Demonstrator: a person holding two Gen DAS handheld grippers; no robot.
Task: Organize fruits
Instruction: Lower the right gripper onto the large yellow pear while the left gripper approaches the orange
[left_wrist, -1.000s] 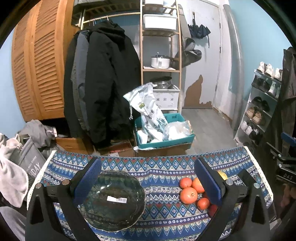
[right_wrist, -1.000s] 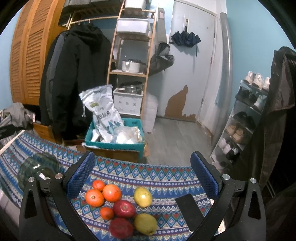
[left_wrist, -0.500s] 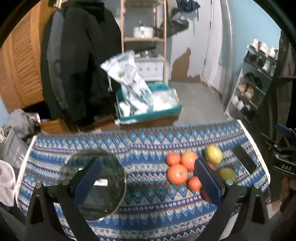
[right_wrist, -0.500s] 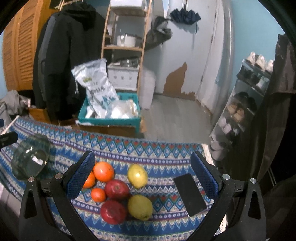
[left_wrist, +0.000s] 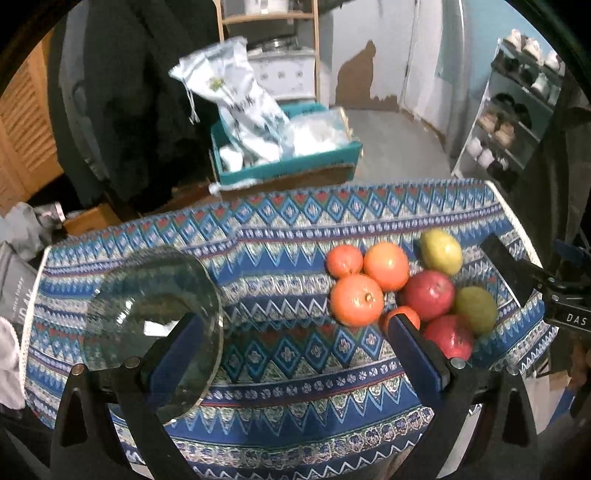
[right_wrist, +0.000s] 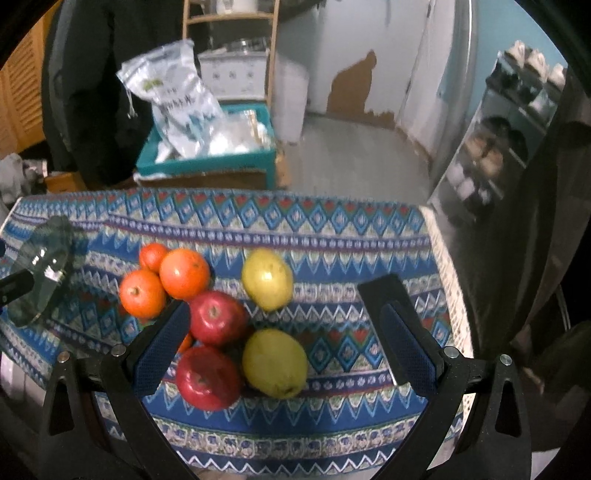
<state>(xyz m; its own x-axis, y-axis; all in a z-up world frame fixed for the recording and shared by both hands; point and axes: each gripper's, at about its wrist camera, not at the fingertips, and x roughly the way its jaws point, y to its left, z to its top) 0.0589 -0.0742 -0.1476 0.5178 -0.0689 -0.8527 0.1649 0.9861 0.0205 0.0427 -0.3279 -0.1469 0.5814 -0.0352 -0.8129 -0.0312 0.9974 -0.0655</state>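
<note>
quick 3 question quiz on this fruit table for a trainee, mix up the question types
1. True or false: the glass bowl already holds fruit.
2. Multiple choice: what lies right of the fruit pile, near the edge of the patterned tablecloth? A) a knife B) a dark phone C) a cup
3. Fill in: between the open right tongs sit two red apples and two yellow-green ____.

Key:
1. False. The bowl is empty, and the left tongs are open and hold nothing.
2. B
3. pears
</note>
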